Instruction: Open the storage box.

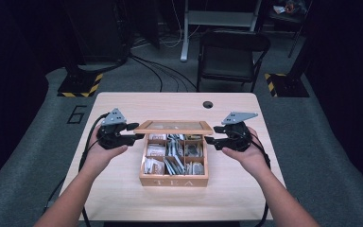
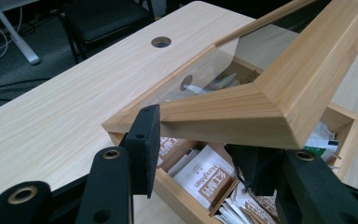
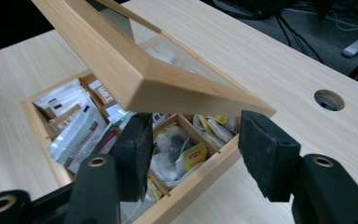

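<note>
A wooden tea box [image 1: 174, 179] sat on the table [image 1: 123, 101] near the middle, a little toward the person's edge, with the word TEA on its front wall. Its glass-paned lid [image 1: 173, 126] was lifted partway, hinged along the far side and tilted up over the compartments, which held tea bags [image 1: 175, 158] in paper and foil sachets. The left gripper [image 1: 133, 133] stood just beside the box's left side, held in the left hand [image 1: 105, 151]; in the left gripper view its fingers [image 2: 144, 144] were set on the front left corner of the lid's wooden frame, one pad against the outer face of the frame and the other under the frame on its inner side, so they held the lid at a narrow gap. The right gripper [image 1: 211, 135], in the right hand [image 1: 246, 153], stood just beside the box's right side. In the right gripper view its fingers [image 3: 265, 154] stood moderately apart just below the lid's front right corner, one over the compartments and one outside the box wall; whether either pad touched the lid's underside could not be told. A round cable hole [image 1: 208, 104] lay near the table's far edge, well apart from the box.
</note>
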A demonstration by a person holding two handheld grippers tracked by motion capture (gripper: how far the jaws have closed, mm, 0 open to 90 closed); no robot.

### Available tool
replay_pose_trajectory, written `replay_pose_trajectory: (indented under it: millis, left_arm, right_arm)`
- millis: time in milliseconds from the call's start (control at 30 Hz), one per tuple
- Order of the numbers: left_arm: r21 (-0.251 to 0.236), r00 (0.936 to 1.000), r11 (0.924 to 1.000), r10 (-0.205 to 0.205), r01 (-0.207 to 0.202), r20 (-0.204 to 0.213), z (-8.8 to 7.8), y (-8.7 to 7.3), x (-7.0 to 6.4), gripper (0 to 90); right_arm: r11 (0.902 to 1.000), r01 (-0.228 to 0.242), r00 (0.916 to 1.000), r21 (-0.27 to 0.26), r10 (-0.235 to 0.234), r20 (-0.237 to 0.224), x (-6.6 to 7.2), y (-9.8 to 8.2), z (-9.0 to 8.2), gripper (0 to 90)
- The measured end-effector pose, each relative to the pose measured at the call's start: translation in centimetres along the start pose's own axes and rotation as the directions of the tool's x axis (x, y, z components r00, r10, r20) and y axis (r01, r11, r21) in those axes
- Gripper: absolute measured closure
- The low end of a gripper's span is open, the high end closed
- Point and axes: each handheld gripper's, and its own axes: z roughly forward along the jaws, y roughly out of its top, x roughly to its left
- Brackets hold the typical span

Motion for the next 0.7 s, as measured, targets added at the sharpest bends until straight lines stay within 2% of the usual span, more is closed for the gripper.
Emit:
replay_pose_trajectory:
  millis: [33, 67, 133, 167, 500, 633, 700]
  left_arm:
    - [0.0, 1.0, 1.0, 0.0, 0.0, 0.0, 0.0, 0.0, 0.0, 54.6]
    - [0.001, 1.0, 1.0, 0.002, -0.002, -0.001, 0.0, 0.1, 0.0, 54.9]
    - [-0.004, 1.0, 1.0, -0.007, 0.007, -0.003, 0.0, 0.4, 0.2, 55.3]
    - [-0.004, 1.0, 1.0, -0.006, 0.006, 0.0, 0.0, 0.5, 0.3, 55.4]
    - [0.009, 0.9999, 0.9998, -0.017, 0.017, 0.003, 0.2, 1.8, 1.2, 55.8]
    - [0.003, 0.9996, 0.9996, -0.026, 0.026, 0.005, 0.3, 2.0, 1.4, 55.9]
    - [0.006, 0.9996, 0.9996, -0.029, 0.029, 0.007, 0.3, 2.0, 1.5, 55.9]
  right_arm:
    - [1.0, 0.0, 1.0, 0.0, 0.0, 0.0, 0.0, 0.0, 0.0, 45.2]
    - [0.9997, 0.024, 0.9997, 0.001, -0.024, 0.011, -0.4, -0.1, 0.4, 45.9]
    - [0.9998, 0.017, 0.9997, 0.008, -0.017, 0.019, -0.7, -0.1, 0.7, 47.1]
    - [0.9996, 0.029, 0.9994, 0.006, -0.029, 0.021, -1.0, -0.1, 0.9, 47.1]
    - [0.9996, -0.003, 0.9996, -0.029, 0.004, 0.028, -2.3, 0.4, 2.7, 47.4]
    - [0.9997, -0.004, 0.9993, -0.026, 0.005, 0.036, -2.8, 0.6, 3.4, 47.9]
    - [0.9994, -0.024, 0.9993, -0.025, 0.024, 0.03, -2.9, 0.8, 3.6, 49.3]
